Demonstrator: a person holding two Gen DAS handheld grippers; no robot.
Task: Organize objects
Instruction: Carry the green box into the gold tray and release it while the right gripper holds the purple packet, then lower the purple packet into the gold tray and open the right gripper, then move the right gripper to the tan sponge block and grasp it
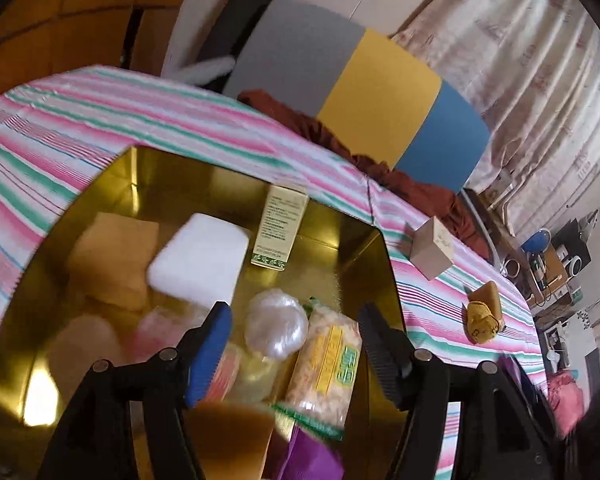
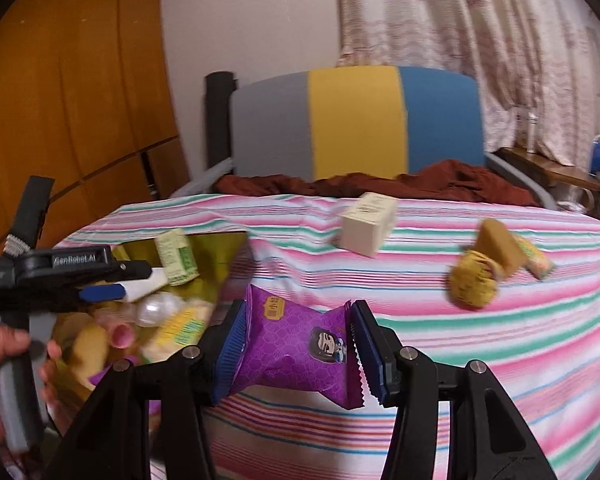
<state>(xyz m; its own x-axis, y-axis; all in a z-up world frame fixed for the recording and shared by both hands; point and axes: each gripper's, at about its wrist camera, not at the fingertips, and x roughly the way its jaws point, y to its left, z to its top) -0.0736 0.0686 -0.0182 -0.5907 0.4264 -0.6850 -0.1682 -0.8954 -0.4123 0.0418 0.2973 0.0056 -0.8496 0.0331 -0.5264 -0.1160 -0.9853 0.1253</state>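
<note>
between right gripper (image 2: 298, 354) jaws, blurred purple snack packet (image 2: 296, 350), lettering unreadable

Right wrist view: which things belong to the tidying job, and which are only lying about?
Job:
- purple snack packet, held in right gripper
- gold tin, already holding snacks
- left gripper, open over the tin
- cream box, yellow pouch on the striped cloth

Lying about:
- chair
- brown cloth
- curtain
</note>
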